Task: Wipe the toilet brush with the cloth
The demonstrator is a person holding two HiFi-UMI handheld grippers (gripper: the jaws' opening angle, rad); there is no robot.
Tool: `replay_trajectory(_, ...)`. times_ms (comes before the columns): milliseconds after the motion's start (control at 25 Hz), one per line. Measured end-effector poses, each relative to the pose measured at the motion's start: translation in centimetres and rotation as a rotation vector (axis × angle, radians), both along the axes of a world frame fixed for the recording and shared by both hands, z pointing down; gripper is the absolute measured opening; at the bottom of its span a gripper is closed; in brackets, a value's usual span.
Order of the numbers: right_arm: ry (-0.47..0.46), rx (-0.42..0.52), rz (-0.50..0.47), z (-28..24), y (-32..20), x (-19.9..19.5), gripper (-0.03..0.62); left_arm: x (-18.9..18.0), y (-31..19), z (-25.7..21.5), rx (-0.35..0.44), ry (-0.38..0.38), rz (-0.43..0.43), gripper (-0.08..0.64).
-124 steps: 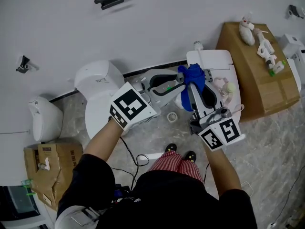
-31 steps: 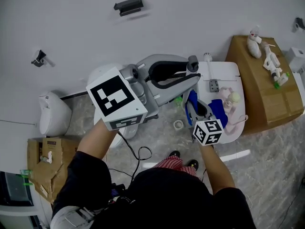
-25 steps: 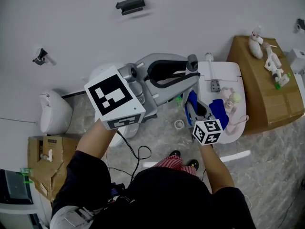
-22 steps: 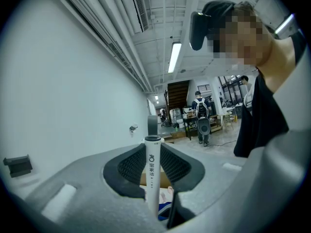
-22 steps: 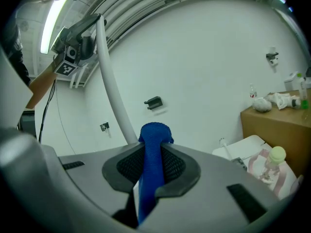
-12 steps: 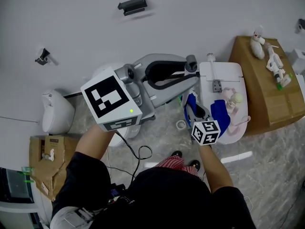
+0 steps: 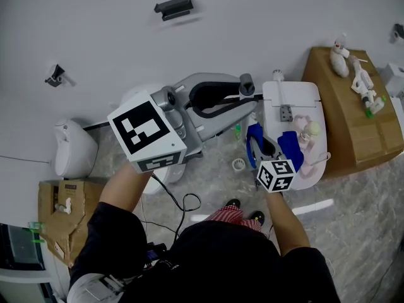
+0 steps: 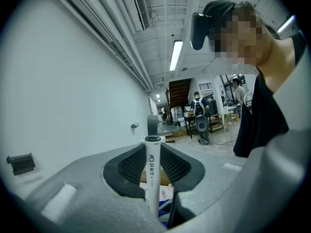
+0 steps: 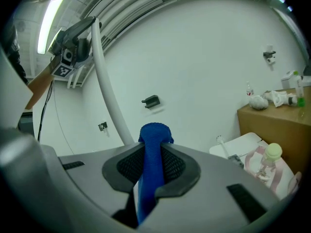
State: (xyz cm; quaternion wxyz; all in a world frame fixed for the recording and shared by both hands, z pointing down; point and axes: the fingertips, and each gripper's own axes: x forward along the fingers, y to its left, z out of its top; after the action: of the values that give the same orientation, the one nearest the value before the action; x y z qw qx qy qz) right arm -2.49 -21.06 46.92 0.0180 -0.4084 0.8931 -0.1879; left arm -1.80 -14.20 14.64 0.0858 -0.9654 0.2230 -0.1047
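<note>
The toilet brush's white handle (image 8: 152, 176) stands upright between the jaws of my left gripper (image 8: 152, 149), which is shut on it. In the right gripper view the same handle (image 9: 106, 84) curves up to the left gripper at the upper left. My right gripper (image 9: 153, 147) is shut on the blue cloth (image 9: 154, 135), which sticks up past its pads. In the head view the left gripper (image 7: 246, 92) is raised in the middle. The right gripper (image 7: 262, 142) sits lower to its right with the cloth (image 7: 290, 147) draped round it. The brush head is hidden.
A white toilet (image 7: 297, 96) with a pink bundle and a small bottle (image 7: 309, 130) lies under the right gripper. Another toilet (image 7: 129, 96) and a white fixture (image 7: 72, 147) stand left. Cardboard boxes (image 7: 353, 106) (image 7: 63, 213) flank the floor. A cable (image 7: 183, 201) and a white ring (image 7: 238, 165) lie there.
Five seconds ago the cloth was bunched at the left gripper's tips; since then the left gripper has risen and the cloth has dropped away. Over the last second both grippers hardly moved.
</note>
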Motion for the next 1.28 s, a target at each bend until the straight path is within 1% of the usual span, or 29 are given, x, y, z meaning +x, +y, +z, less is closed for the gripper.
replay_trajectory(160, -0.044, 0.02, 0.062, -1.8, -0.7, 2.6, 0.064, -0.2, -0.5, 0.4, -0.009, 0.004, -0.009, 0.095)
replay_trajectory(280, -0.084, 0.056, 0.099, -4.3, -1.0, 4.5, 0.064, -0.4, -1.0, 0.8, -0.016, 0.001, -0.016, 0.095)
replay_trajectory(400, -0.115, 0.11, 0.112, -7.1, -0.9, 5.8, 0.064, -0.4, -1.5, 1.2, -0.019, -0.006, -0.022, 0.095)
replay_trajectory(520, -0.136, 0.168, 0.101, -9.9, 0.0, 6.4, 0.064, -0.7, -1.9, 1.8, -0.022, -0.008, -0.033, 0.095)
replay_trajectory(760, -0.171, 0.3, 0.025, -15.7, 1.8, 6.5, 0.064, -0.7, -3.1, 2.6, -0.029, -0.009, -0.047, 0.095)
replay_trajectory(920, -0.151, 0.388, -0.048, -19.1, 3.8, 5.5, 0.064, -1.1, -3.3, 2.8, -0.033, 0.003, -0.05, 0.095)
replay_trajectory(1040, -0.149, 0.422, -0.093, -21.0, 4.6, 5.1, 0.064, -1.1, -3.9, 2.7, -0.039, 0.007, -0.054, 0.095)
replay_trajectory(1160, -0.169, 0.443, -0.132, -22.6, 5.4, 5.1, 0.064, -1.1, -4.4, 2.8, -0.044, 0.008, -0.06, 0.095)
replay_trajectory(1280, -0.194, 0.461, -0.196, -24.2, 6.8, 4.3, 0.064, -1.3, -4.3, 2.8, -0.041, 0.006, -0.062, 0.095)
